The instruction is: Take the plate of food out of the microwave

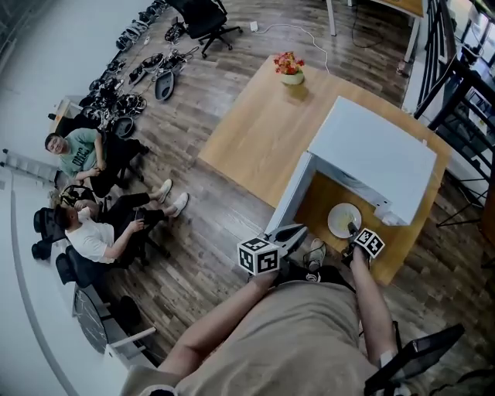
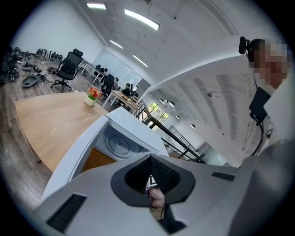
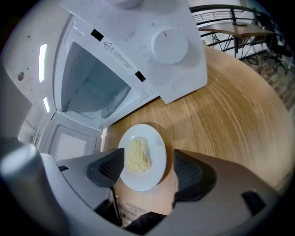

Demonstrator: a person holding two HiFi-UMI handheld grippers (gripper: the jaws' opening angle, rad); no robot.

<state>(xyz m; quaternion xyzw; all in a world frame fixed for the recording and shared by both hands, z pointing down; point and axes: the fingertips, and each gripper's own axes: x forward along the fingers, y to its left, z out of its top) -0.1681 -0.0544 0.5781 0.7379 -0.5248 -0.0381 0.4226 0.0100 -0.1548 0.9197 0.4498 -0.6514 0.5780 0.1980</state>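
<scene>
A white plate of pale noodles [image 3: 142, 156] lies on the wooden table [image 3: 230, 106], just in front of the white microwave [image 3: 170, 50], whose cavity gapes empty. My right gripper [image 3: 147, 170] hovers over the plate, open, one pad on each side of it and neither pressing. In the head view the plate [image 1: 343, 220] sits by the open door [image 1: 290, 197], with the right gripper [image 1: 352, 230] at its near rim. My left gripper [image 1: 298, 230] is near the door's lower edge. In its own view the left gripper [image 2: 151, 159] is shut, with nothing seen between its jaws.
A pot of flowers [image 1: 291, 69] stands at the table's far corner. Two people [image 1: 85, 155] sit on the floor to the left, among scattered gear. An office chair [image 1: 205, 23] is at the back and black railings [image 1: 464, 77] run along the right.
</scene>
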